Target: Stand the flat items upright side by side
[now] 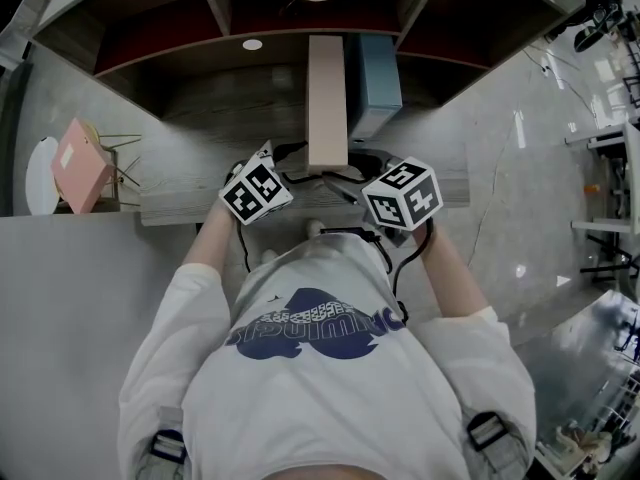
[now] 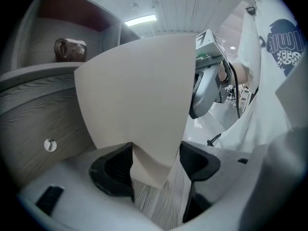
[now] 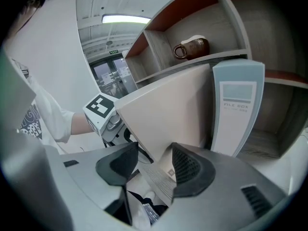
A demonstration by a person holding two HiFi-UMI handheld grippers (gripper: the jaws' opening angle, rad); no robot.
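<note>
A beige file box (image 1: 327,98) stands upright in the middle bay of the shelf, and a pale blue file box (image 1: 375,83) stands upright against its right side. My left gripper (image 1: 297,163) is at the beige box's near left corner. In the left gripper view that box (image 2: 139,95) fills the frame, with my left gripper (image 2: 156,165) shut on its lower corner. My right gripper (image 1: 352,171) is at the near right corner. Its jaws (image 3: 155,165) straddle the beige box (image 3: 173,109): the box lies against the right pad, with a gap at the left pad. The blue box (image 3: 236,105) is just behind.
A brown mug (image 3: 190,47) sits on the shelf above. A pink flat item (image 1: 82,165) and a white one (image 1: 40,175) lean at the far left of the grey wooden shelf board (image 1: 190,208). Dividers wall the bay on both sides. The person stands close to the shelf edge.
</note>
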